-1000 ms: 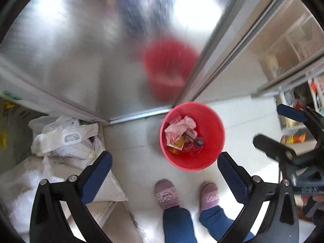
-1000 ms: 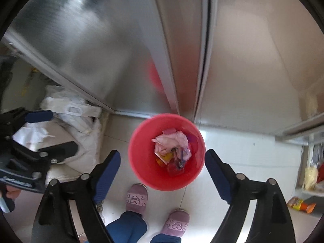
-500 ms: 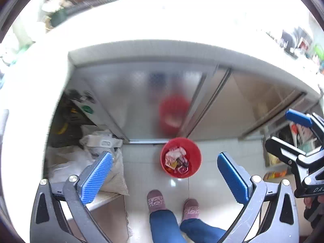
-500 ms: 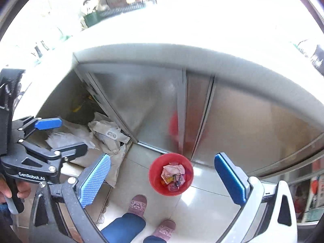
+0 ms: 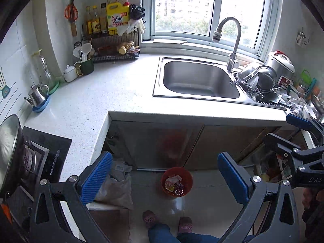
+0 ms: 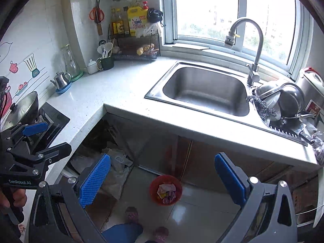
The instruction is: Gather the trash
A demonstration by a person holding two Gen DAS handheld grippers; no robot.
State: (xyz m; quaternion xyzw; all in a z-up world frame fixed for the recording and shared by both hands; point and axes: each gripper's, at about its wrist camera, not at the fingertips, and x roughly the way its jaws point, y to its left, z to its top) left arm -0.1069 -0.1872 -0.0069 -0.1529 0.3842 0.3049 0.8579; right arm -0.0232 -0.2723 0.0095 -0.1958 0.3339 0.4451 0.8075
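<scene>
we hold the left gripper (image 5: 164, 179) and right gripper (image 6: 162, 180) high above the red trash bucket (image 5: 176, 181), both spread wide and empty; the bucket, holding wrappers, sits on the floor before the sink (image 5: 197, 80) cabinet.

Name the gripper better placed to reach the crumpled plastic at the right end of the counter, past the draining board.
Right, probably. The crumpled plastic lies at the right end of the counter, and the right gripper hangs open and empty near it. The left gripper, also open, faces the red bin.
</scene>
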